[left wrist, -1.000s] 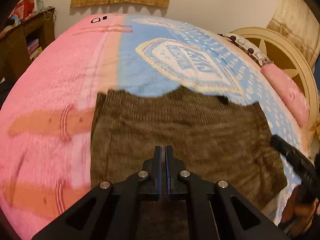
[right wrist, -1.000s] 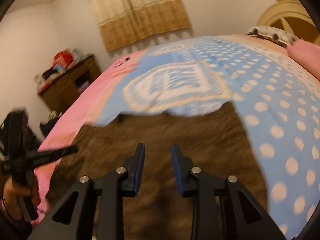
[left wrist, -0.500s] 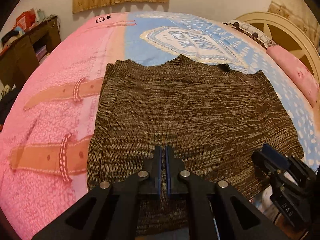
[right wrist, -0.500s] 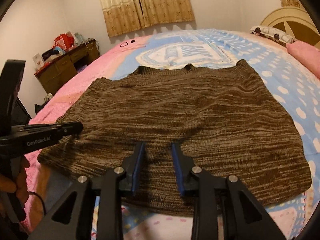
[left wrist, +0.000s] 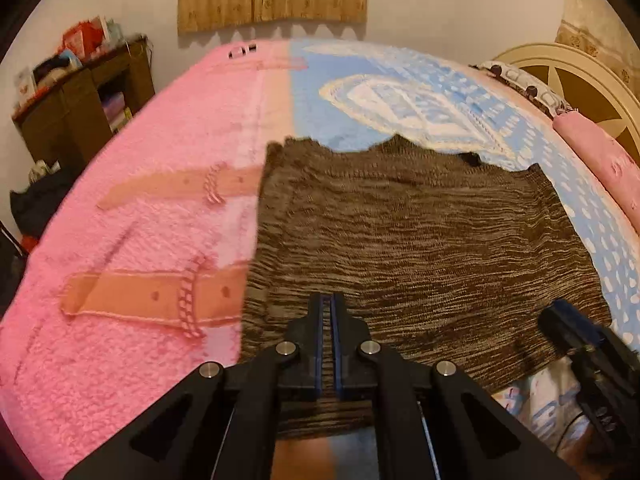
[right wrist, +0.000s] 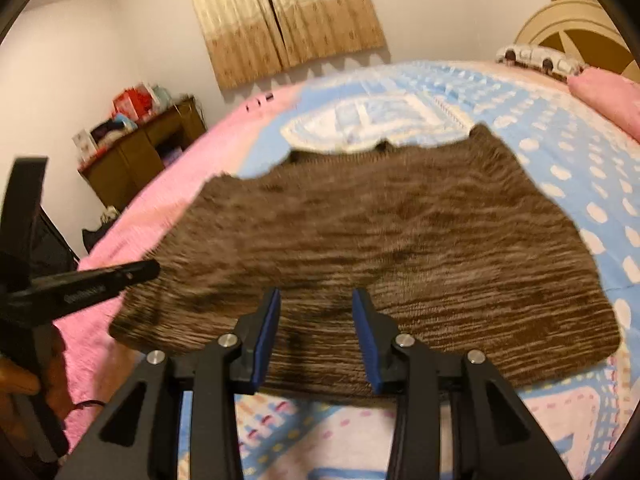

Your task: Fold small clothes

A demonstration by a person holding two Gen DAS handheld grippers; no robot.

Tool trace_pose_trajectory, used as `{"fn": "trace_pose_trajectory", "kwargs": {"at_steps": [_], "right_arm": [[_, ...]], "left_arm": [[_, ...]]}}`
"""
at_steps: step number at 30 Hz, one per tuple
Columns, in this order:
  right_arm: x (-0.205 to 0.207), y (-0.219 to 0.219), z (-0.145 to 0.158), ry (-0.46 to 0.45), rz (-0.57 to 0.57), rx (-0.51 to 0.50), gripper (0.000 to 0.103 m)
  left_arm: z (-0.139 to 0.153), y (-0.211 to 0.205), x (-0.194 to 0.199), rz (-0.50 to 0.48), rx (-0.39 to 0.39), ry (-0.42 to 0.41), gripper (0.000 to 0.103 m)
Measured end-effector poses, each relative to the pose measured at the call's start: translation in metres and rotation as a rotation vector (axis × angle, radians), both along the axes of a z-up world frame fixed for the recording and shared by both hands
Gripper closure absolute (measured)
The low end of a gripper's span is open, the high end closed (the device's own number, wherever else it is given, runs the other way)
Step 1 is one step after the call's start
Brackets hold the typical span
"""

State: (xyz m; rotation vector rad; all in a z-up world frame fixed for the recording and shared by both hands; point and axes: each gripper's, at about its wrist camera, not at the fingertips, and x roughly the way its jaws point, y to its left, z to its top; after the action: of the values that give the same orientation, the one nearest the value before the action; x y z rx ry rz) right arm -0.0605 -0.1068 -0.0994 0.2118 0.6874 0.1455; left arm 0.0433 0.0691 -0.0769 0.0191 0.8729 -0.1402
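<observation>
- Brown knit sweater (left wrist: 420, 248) spread flat across the middle of both frames, marled dark and tan yarn in fine horizontal ribs, roughly rectangular with a dipped neckline at the far edge.
- Lying on a fluffy blanket (left wrist: 160, 184): pink fleece with tan belt-and-buckle print at left of the left wrist view, pale blue with white dots and a white crest at upper right.
- Left gripper (left wrist: 328, 312) at bottom centre of its own view, black angular arms with silver bolts, thin blue pads, jaws pressed together with nothing visible between them, tips over the near hem of the sweater.
- Right gripper (right wrist: 316, 304) at bottom centre of its own view, same black build, blue pads clearly apart, jaws just been opening, only the sweater's surface showing through the gap, no fabric pinched.
- Same right gripper also poking in, blurry, at lower right of the left wrist view.
- Near hem partly hidden behind the gripper arms in both views; can't tell whether tips touch the knit or hover.
- Right wrist view smeared, so knit texture reads as streaks.
- Tan patterned curtain (right wrist: 288, 20) top centre, wooden shelf unit (left wrist: 80, 108) upper left with cluttered stuff too blurry to name.
- Cream round headboard (left wrist: 576, 80) cut off at upper right, pink pillow (left wrist: 600, 160) below it.
- Hand (right wrist: 24, 376) barely visible at lower left edge of the right wrist view, mostly cropped.
</observation>
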Motion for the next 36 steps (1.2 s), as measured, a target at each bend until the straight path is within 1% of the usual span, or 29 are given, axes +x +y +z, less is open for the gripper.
{"fn": "trace_pose_trajectory", "kwargs": {"at_steps": [3,6,9,11,14,17,19,23,24,26,28,31,34,36], "right_arm": [[-0.006,0.005,0.007,-0.017,0.006,0.0,0.061],[-0.01,0.008,0.008,-0.018,0.015,0.014,0.061],[-0.013,0.014,0.008,-0.019,0.029,0.012,0.061],[-0.013,0.017,0.007,-0.017,0.038,0.013,0.061],[-0.012,0.019,0.005,-0.006,0.05,0.03,0.061],[-0.011,0.024,0.004,-0.005,0.066,0.02,0.061],[-0.012,0.026,0.004,-0.006,0.073,0.014,0.061],[-0.011,0.025,0.003,-0.002,0.073,0.026,0.061],[-0.011,0.025,0.003,0.0,0.074,0.031,0.061],[-0.011,0.026,0.002,0.004,0.074,0.038,0.061],[-0.01,0.026,0.0,0.007,0.078,0.039,0.061],[-0.009,0.027,-0.001,0.012,0.083,0.039,0.061],[-0.009,0.026,-0.002,0.015,0.081,0.048,0.061],[-0.009,0.026,-0.002,0.013,0.08,0.05,0.061]], "left_arm": [[-0.001,0.004,-0.002,0.022,0.035,-0.006,0.099],[-0.005,0.013,-0.002,0.062,0.032,0.007,0.099],[-0.009,0.031,-0.005,0.088,-0.038,0.016,0.099],[-0.013,0.041,-0.005,0.081,-0.119,0.042,0.099],[-0.02,0.043,-0.003,0.056,-0.209,0.074,0.099],[-0.028,0.039,-0.002,0.051,-0.232,0.101,0.099],[-0.029,0.04,-0.003,0.057,-0.259,0.1,0.099],[-0.032,0.053,-0.004,0.075,-0.384,0.143,0.099],[-0.032,0.054,-0.005,0.071,-0.4,0.15,0.099],[-0.033,0.051,-0.009,0.033,-0.413,0.151,0.099],[-0.035,0.05,-0.011,0.024,-0.418,0.144,0.099],[-0.037,0.053,-0.011,0.026,-0.462,0.153,0.099],[-0.043,0.063,-0.01,0.063,-0.558,0.18,0.099],[-0.049,0.072,-0.01,0.098,-0.645,0.194,0.099]]}}
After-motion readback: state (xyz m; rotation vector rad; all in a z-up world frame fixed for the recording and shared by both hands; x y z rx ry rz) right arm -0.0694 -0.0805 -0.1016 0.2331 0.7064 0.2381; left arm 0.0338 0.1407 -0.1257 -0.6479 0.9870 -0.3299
